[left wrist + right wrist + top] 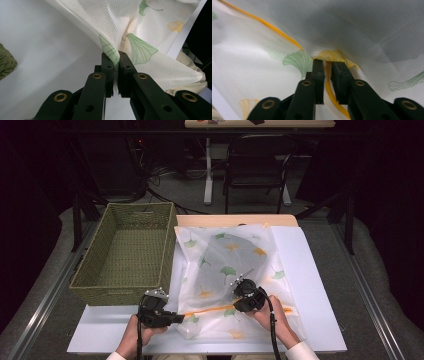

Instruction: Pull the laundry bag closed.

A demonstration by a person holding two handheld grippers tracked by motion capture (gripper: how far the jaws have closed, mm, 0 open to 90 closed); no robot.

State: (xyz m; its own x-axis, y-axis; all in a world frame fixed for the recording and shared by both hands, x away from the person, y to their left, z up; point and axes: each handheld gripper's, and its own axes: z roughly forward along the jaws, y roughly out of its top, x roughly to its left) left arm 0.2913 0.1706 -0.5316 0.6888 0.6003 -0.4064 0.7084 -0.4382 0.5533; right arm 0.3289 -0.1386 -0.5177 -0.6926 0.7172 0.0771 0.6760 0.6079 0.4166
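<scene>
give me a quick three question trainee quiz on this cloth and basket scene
1. True or false: the left gripper is shut on the sheer white mesh cloth with green and yellow leaf prints.
2. What stands left of the cloth in the high view? A) woven green rectangular basket B) red plastic bucket C) glass jar
3. What colour is the thin stripe between the right gripper jaws?

Key
1. True; the jaws pinch a fold of it.
2. A, the woven green rectangular basket, on the white table.
3. Orange.
</scene>
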